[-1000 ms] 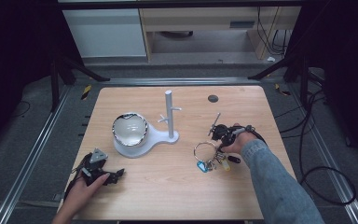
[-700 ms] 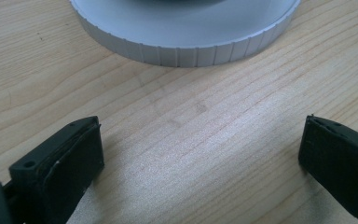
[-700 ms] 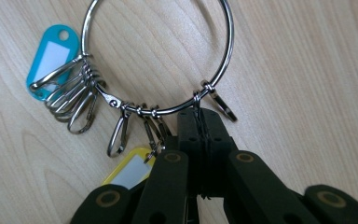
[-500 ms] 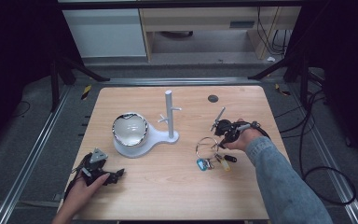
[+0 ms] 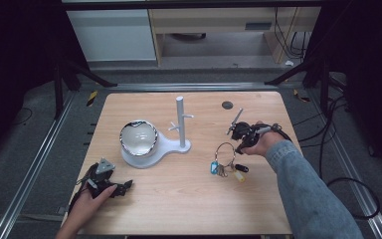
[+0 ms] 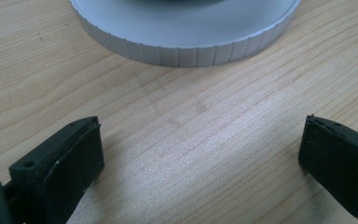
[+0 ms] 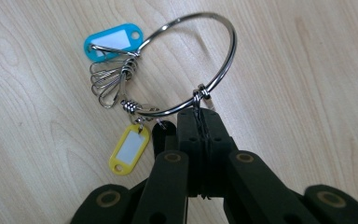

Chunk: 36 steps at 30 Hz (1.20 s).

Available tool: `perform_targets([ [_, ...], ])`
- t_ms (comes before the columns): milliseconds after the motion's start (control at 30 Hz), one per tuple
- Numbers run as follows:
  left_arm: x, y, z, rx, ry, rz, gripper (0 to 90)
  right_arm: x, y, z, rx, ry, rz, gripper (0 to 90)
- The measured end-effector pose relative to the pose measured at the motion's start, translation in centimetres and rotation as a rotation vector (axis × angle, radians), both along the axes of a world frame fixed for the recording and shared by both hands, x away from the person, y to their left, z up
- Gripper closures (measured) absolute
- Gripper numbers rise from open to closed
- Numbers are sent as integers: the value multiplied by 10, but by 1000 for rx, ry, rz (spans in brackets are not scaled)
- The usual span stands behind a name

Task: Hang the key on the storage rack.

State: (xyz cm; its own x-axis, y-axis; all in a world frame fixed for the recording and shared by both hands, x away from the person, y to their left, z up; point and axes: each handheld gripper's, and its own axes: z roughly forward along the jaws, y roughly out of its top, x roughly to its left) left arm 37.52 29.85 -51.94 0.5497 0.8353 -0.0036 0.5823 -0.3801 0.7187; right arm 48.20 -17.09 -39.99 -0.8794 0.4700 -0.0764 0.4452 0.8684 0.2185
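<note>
A large wire key ring [image 7: 200, 60] carries a blue tag [image 7: 113, 41], a yellow tag [image 7: 128, 147] and several small wire clips. My right gripper [image 7: 200, 114] is shut on the ring's wire, and the ring [image 5: 225, 151] hangs from it just above the right half of the table, tags dangling low. A white stand [image 5: 180, 122] with short pegs rises from a white base [image 5: 171, 148] that holds a shiny bowl [image 5: 138, 138]. My left gripper [image 5: 124, 187] rests open near the front left edge, and its jaws [image 6: 200, 154] frame bare wood below the base's ribbed rim [image 6: 186, 51].
A small dark disc [image 5: 227, 105] lies near the table's far right corner. The wooden table [image 5: 189, 199] has bare wood in front and in the middle. Metal rails and cables run along the floor on both sides.
My right gripper has risen with the key ring, lifting the ring off the wood so the tags hang below it. The left hand has stayed still.
</note>
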Motion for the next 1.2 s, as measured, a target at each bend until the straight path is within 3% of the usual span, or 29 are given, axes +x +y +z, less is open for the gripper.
perform_targets([
  [333, 0, 0, 0, -2, -1, 1, 0, -1, 0, 8, 4, -10, 10, 888],
  [1200, 0, 0, 0, -1, -1, 1, 0, 5, 4, 57, -20, -64, 21, 888],
])
